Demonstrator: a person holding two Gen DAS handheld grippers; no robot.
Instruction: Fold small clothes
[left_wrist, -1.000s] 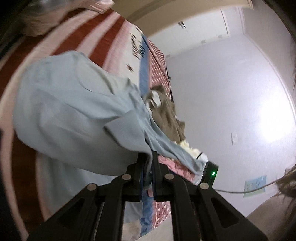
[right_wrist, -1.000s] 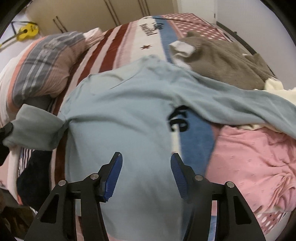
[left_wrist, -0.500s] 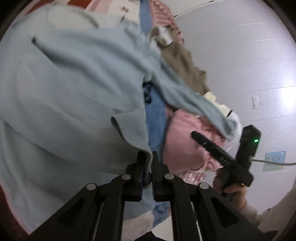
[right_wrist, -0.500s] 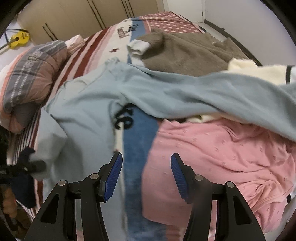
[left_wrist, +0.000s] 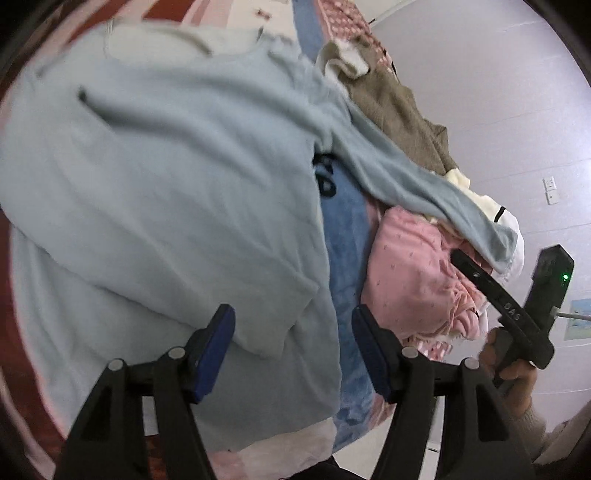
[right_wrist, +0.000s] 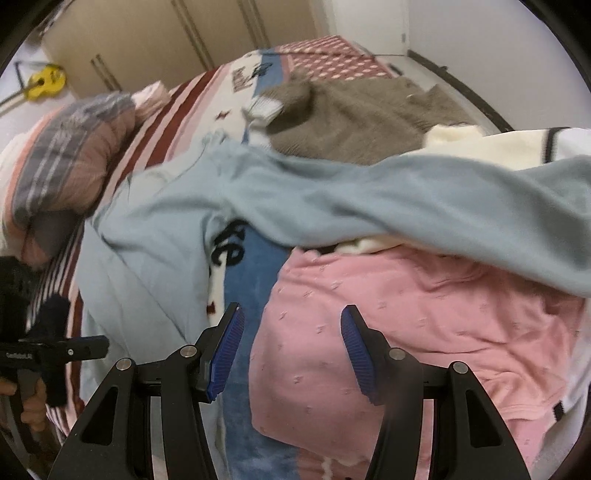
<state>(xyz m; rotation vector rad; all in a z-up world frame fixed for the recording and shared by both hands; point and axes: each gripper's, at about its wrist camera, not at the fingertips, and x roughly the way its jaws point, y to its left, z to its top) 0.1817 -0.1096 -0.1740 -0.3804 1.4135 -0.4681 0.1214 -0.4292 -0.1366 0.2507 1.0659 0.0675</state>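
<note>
Now that the left tool (left_wrist: 291, 330) has let go of the sleeve (left_wrist: 207, 206), folded across the pale blue top (left_wrist: 129, 280) on the bed (right_wrist: 255, 273). Right tool (right_wrist: 291, 349) released too, hovering near the pink garment (right_wrist: 424, 325). Other sleeve (right_wrist: 424, 199) probably next.

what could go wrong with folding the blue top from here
Its long sleeve lies draped over the pink garment and the cream one, so pulling it across may drag those along. The sleeve already folded in rests loose on the blue top, with both the left gripper and the right gripper open, so a tug elsewhere might undo it.
</note>
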